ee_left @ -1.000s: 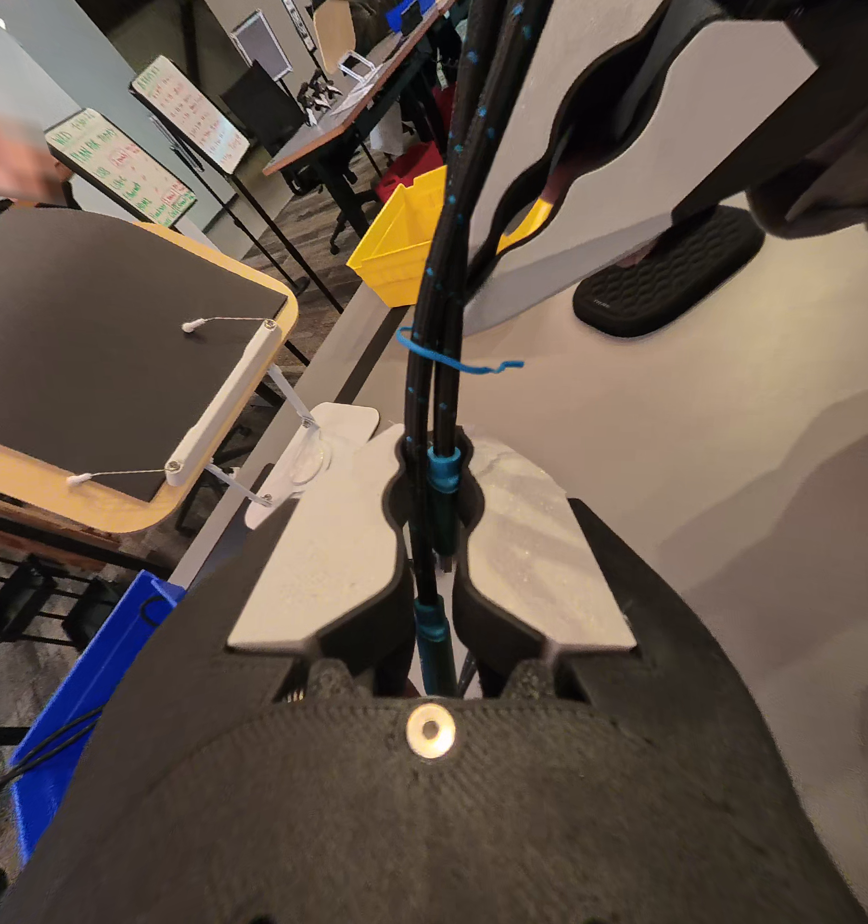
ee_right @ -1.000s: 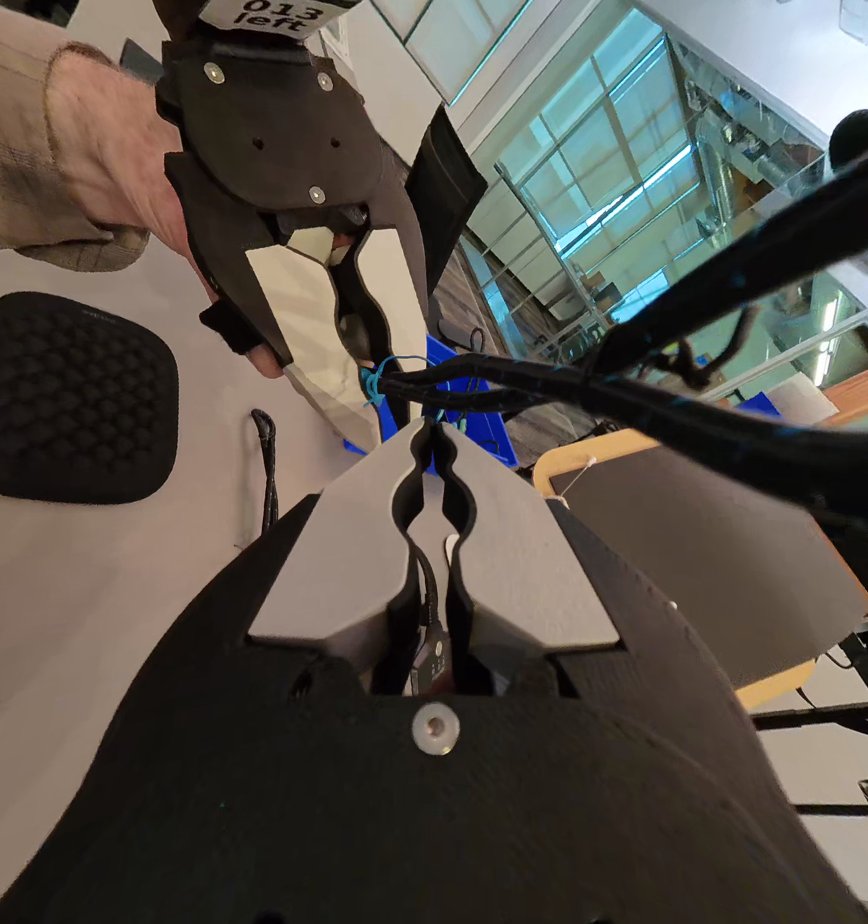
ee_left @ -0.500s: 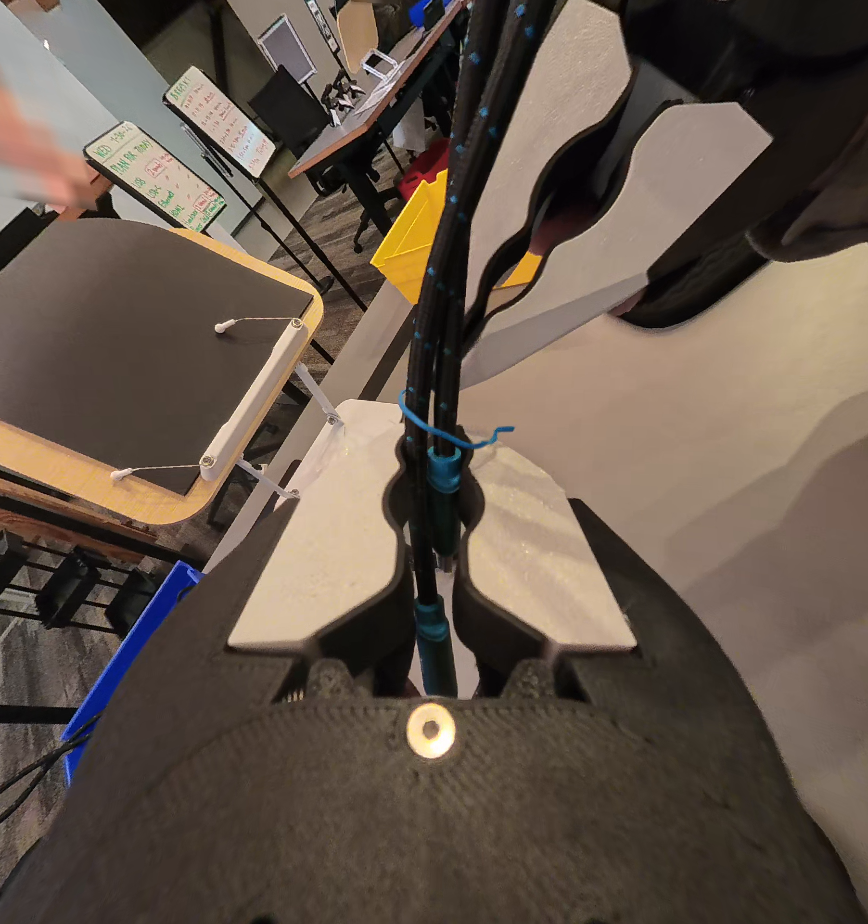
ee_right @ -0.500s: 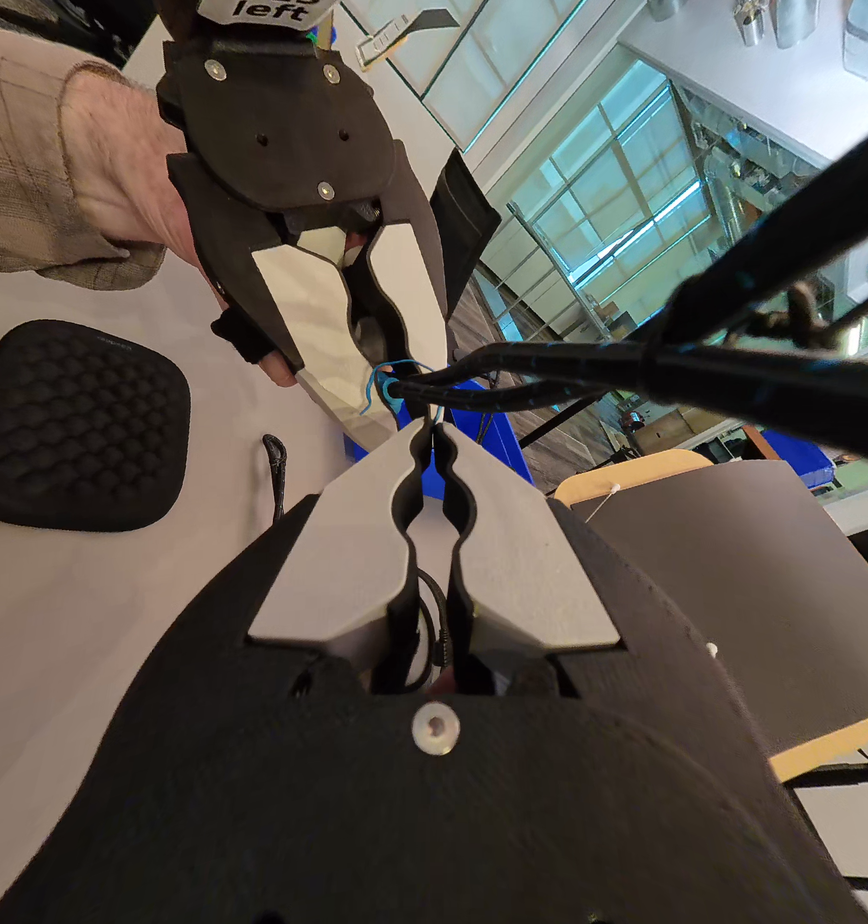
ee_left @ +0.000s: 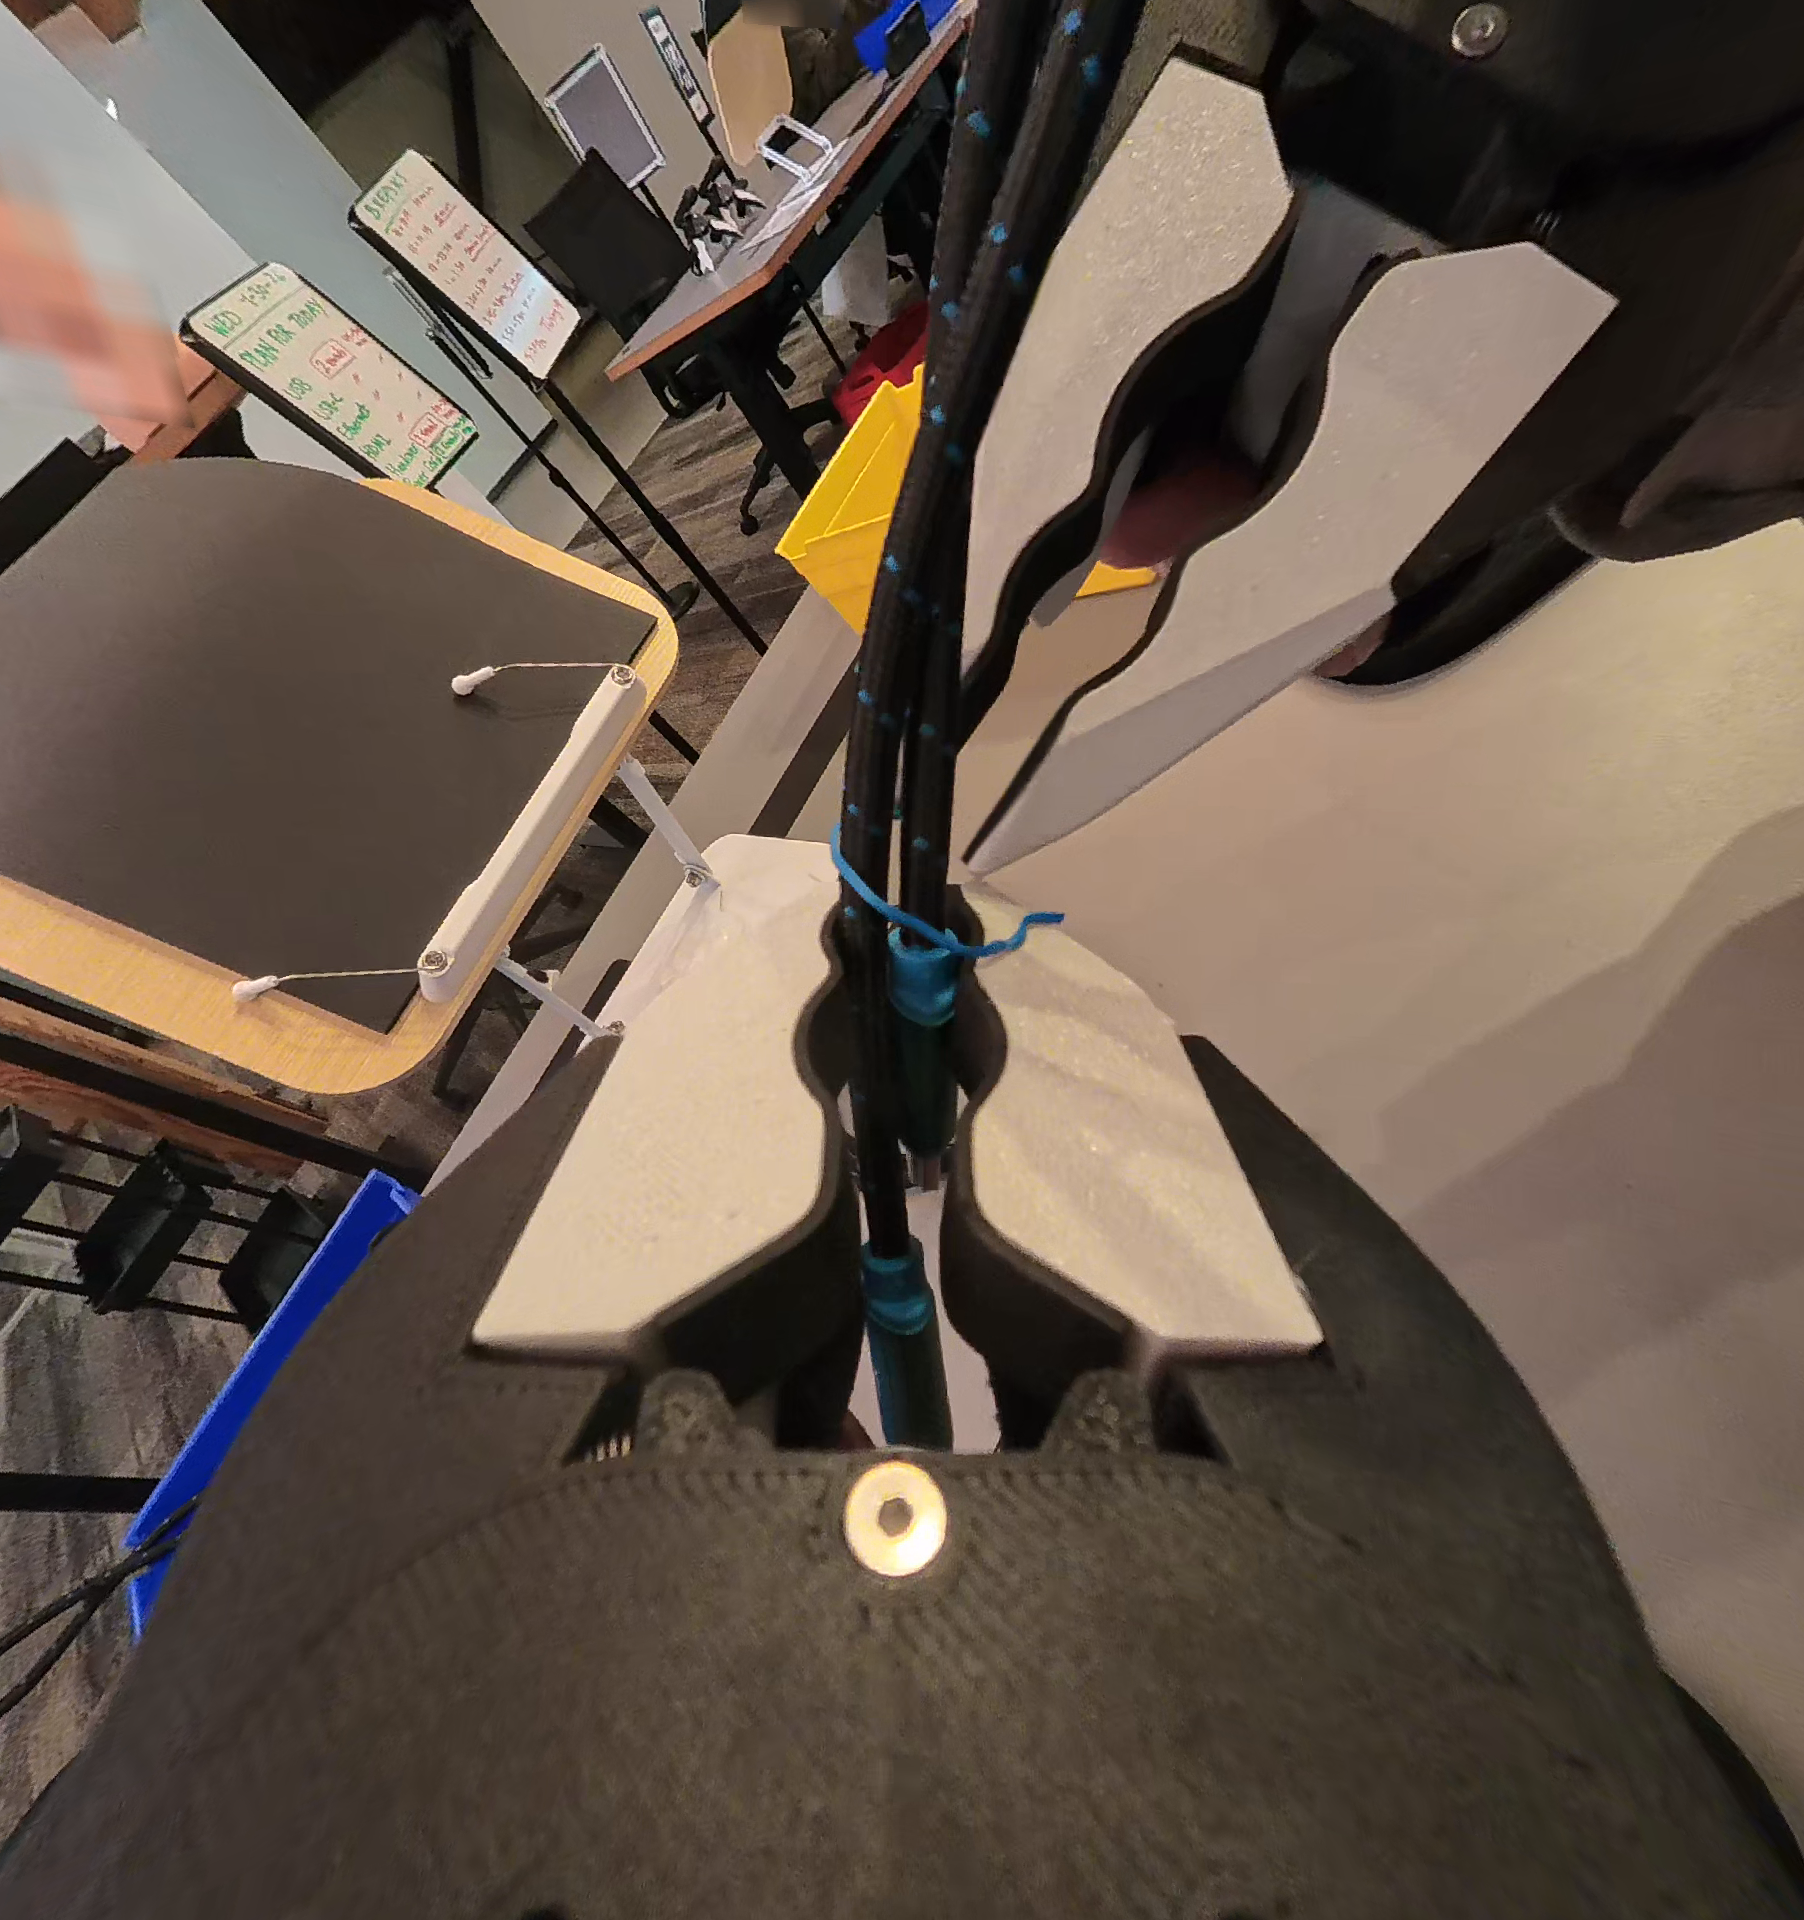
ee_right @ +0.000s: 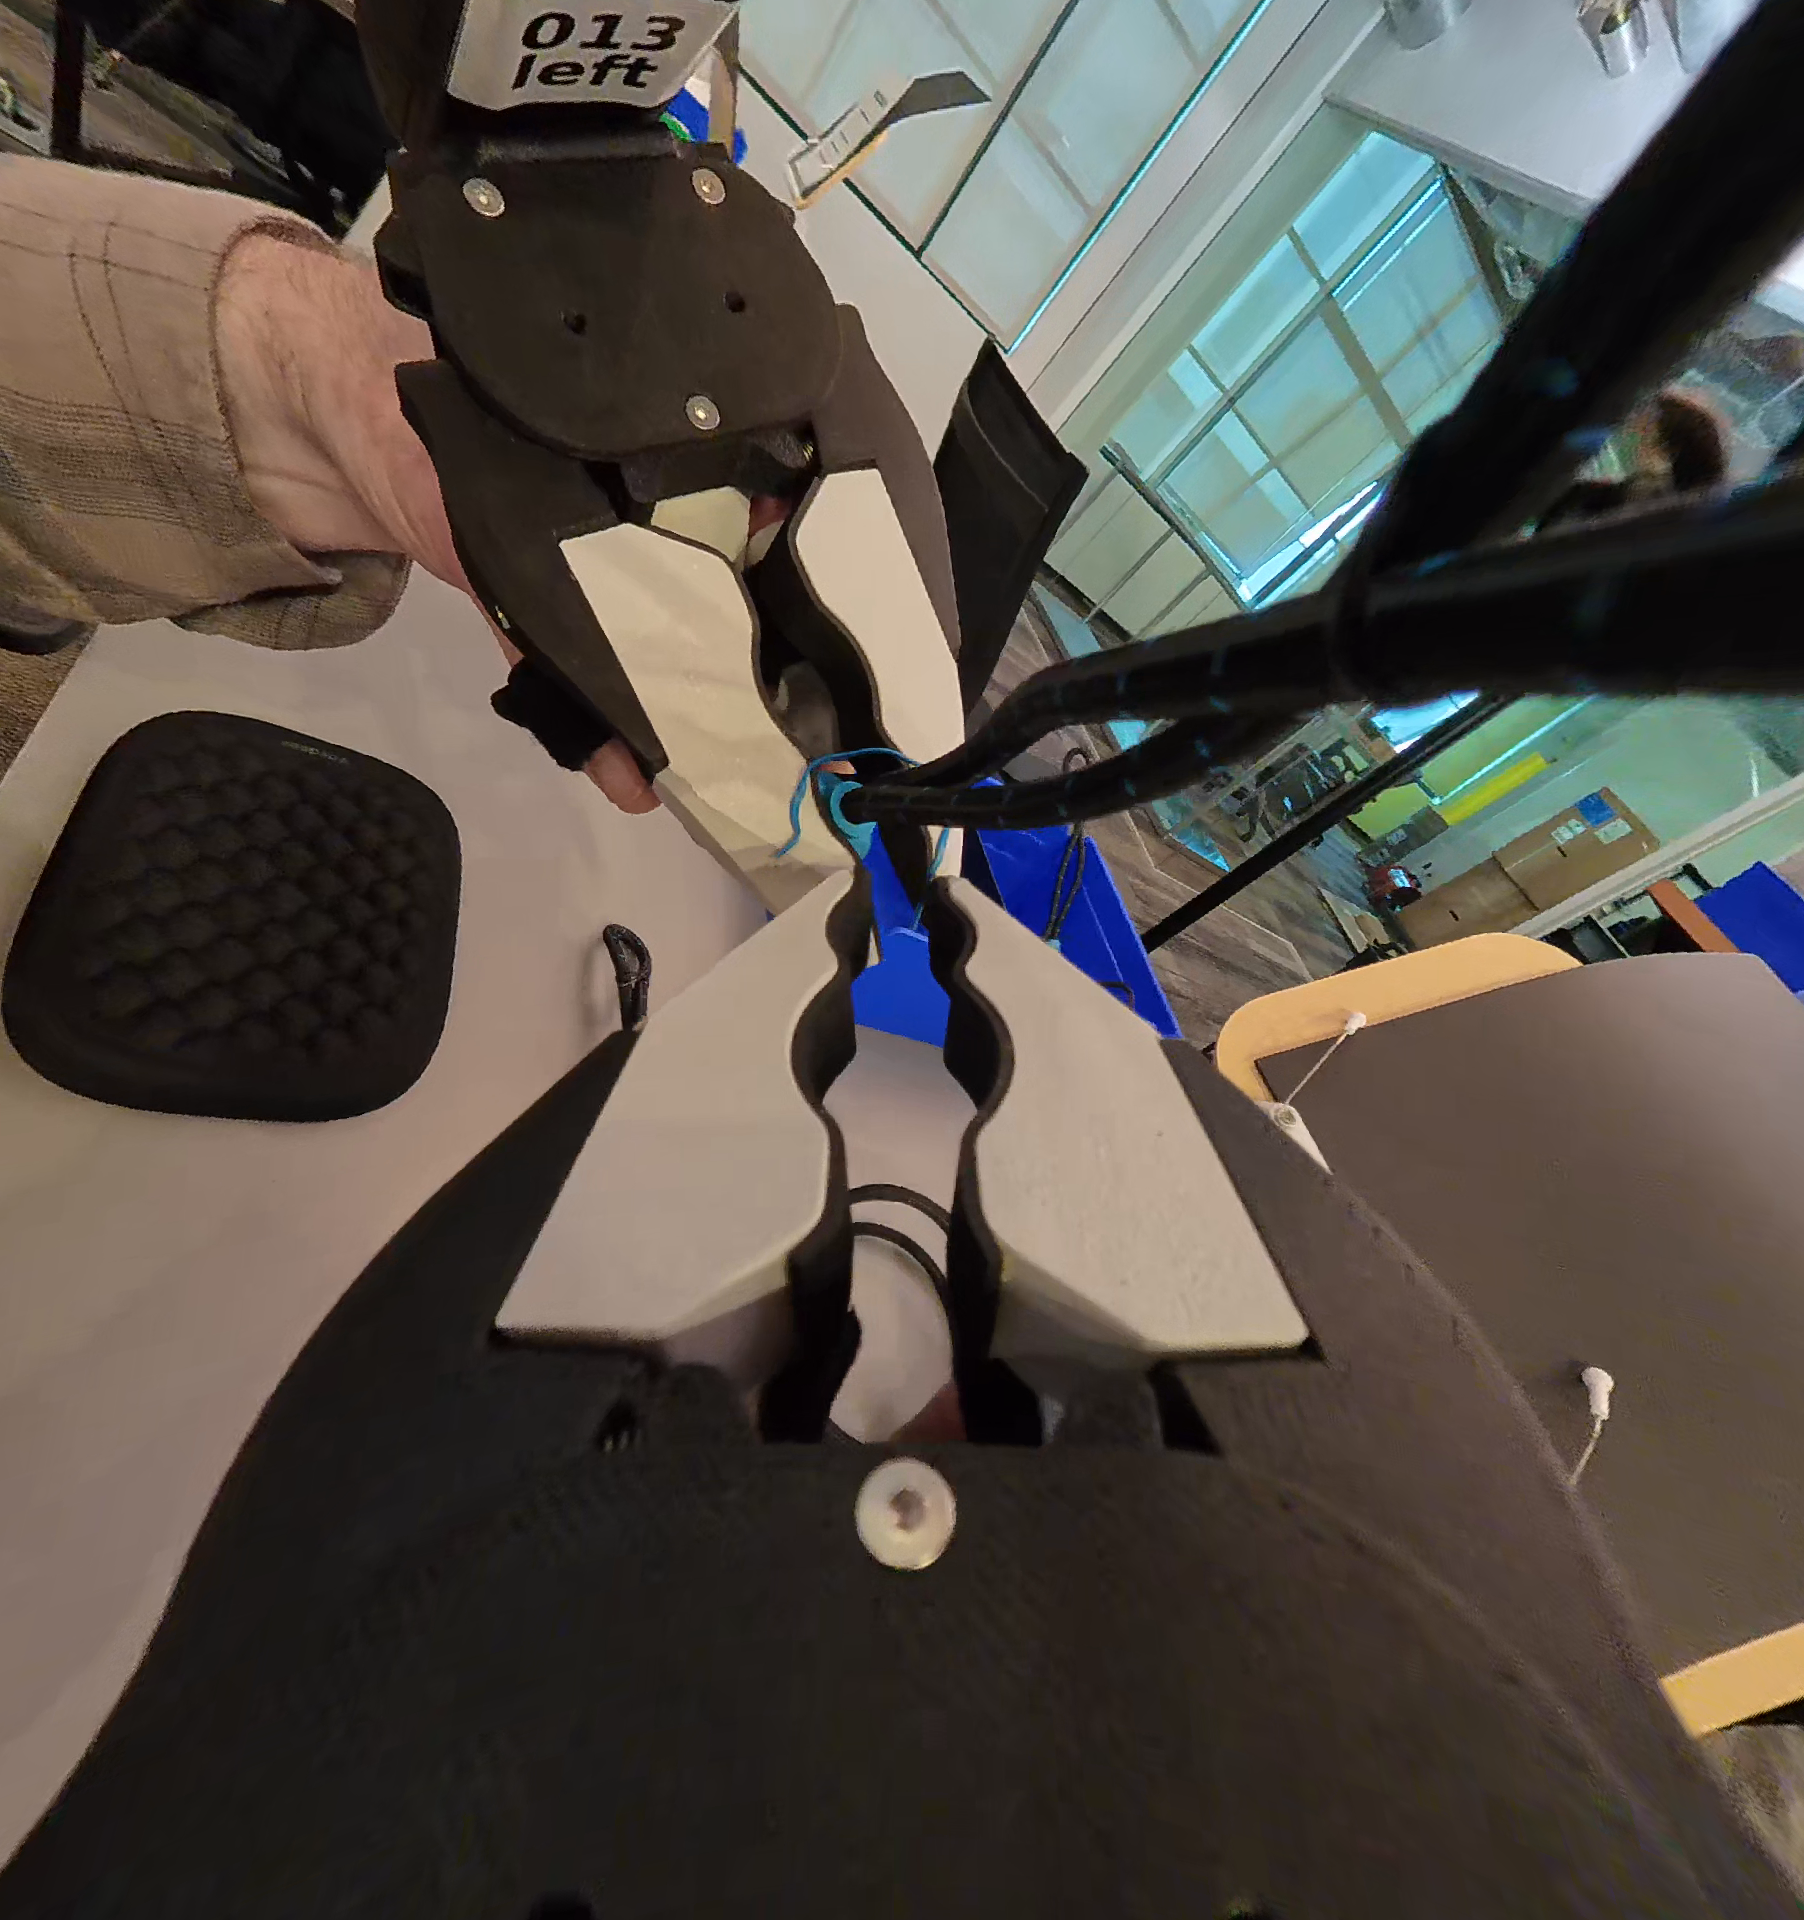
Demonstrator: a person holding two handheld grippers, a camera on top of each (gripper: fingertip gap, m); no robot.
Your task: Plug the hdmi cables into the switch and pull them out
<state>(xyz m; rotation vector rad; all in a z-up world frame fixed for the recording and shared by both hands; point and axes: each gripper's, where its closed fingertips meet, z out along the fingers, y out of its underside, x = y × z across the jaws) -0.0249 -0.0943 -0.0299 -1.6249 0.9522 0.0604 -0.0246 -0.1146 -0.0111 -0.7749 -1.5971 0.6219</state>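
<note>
Black cables [ee_left: 882, 748] in left claw [ee_left: 903, 935]

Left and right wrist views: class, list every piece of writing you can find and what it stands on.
Whiteboards: handwritten, legible, not transcribed here.
White tag atop left gripper: printed, not transcribed.
Black pad: embossed mark, too small to read.
Cardboard boxes: labels too small.

— What carries it all?
— A pale grey bench [ee_right: 254, 1299], matte and plain.
— And lying on it?
— A black pad [ee_right: 233, 914] with a honeycomb texture, and near it a short black cord end [ee_right: 628, 961], possibly a cable tip.
</note>
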